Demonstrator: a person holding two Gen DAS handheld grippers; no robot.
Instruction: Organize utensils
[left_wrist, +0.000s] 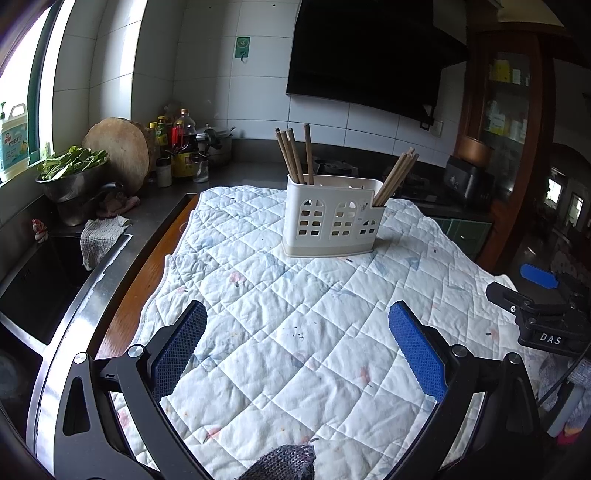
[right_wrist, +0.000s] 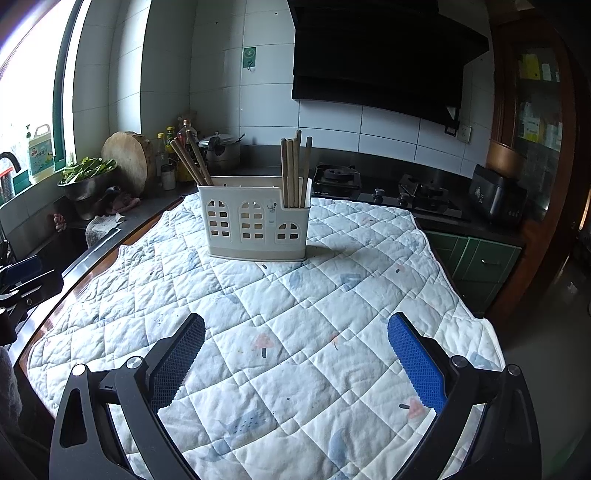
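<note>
Quilted cloth (right_wrist: 295, 332) covers a table beside the kitchen counter. Upper centre in both views, a white holder (right_wrist: 255, 221) stands upright on it with chopsticks (right_wrist: 293, 173) in its two end compartments. Left gripper (left_wrist: 297, 347) and right gripper (right_wrist: 295, 358) hover low in frame, both spread wide, gripping nothing.

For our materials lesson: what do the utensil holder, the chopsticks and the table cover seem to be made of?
Utensil holder: probably moulded plastic, cream with a smooth matt look and cut-out window holes. Chopsticks: apparently wood or bamboo, plain brown and unshiny. Table cover: quilted fabric, white with faint prints, stitched in diamonds and wrinkled.
</note>
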